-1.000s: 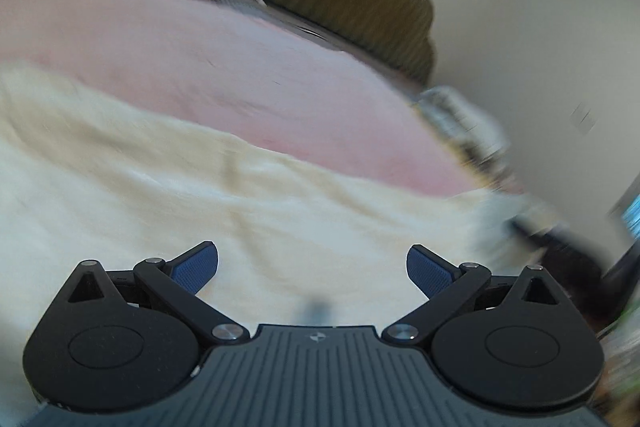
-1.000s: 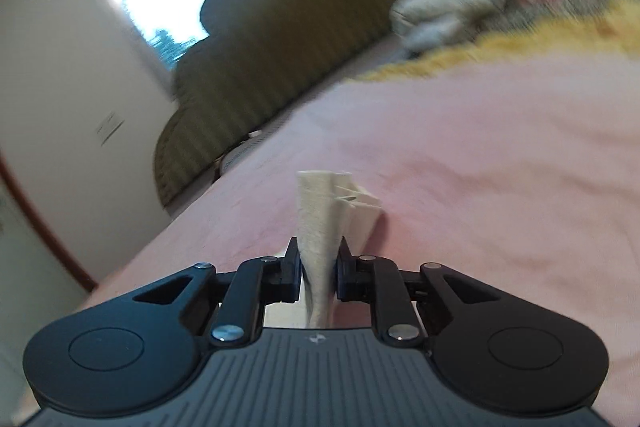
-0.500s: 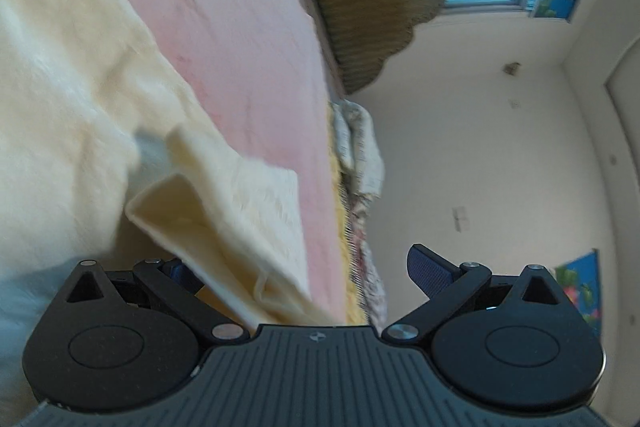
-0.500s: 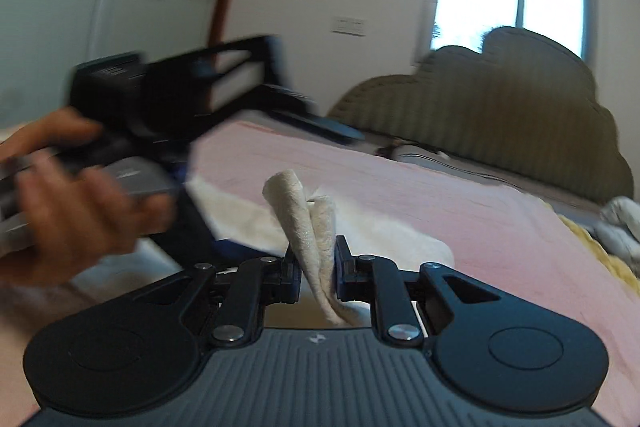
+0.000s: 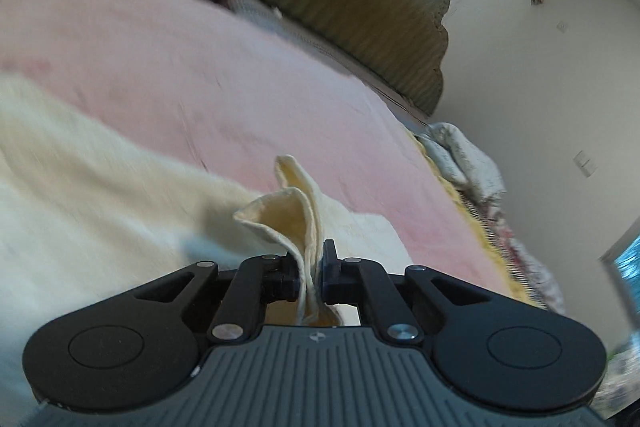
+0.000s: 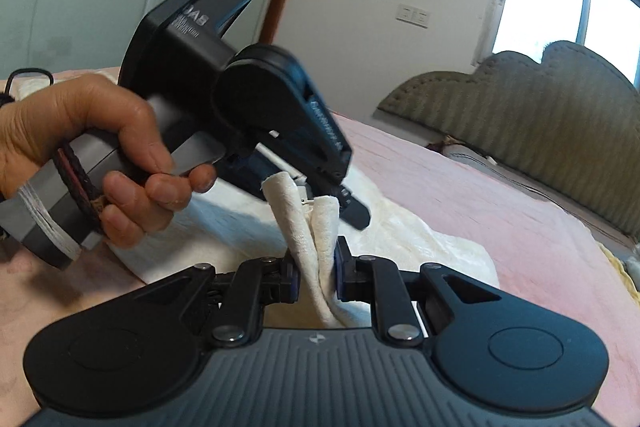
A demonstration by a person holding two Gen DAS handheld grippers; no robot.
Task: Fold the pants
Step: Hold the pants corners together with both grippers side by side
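We hold the cream pants [image 5: 100, 227] in both claws at once. The left claw [image 5: 310, 277] is clenched on a doubled edge of the fabric, which stands up between its jaws toward 12 o'clock. The right claw [image 6: 316, 275] is clenched on a similar bunched edge, and in the right wrist view the left claw appears at 10 o'clock, gripped by the left hand [image 6: 84, 155], very near the right claw. The rest of the pants lies spread on the pink bed [image 5: 200, 67], with the headboard [image 5: 340, 7] at 12 o'clock. We judge that the grasp stage is complete and a fold is under way; laying the lifted edge down, smoothing it and any further folds remain
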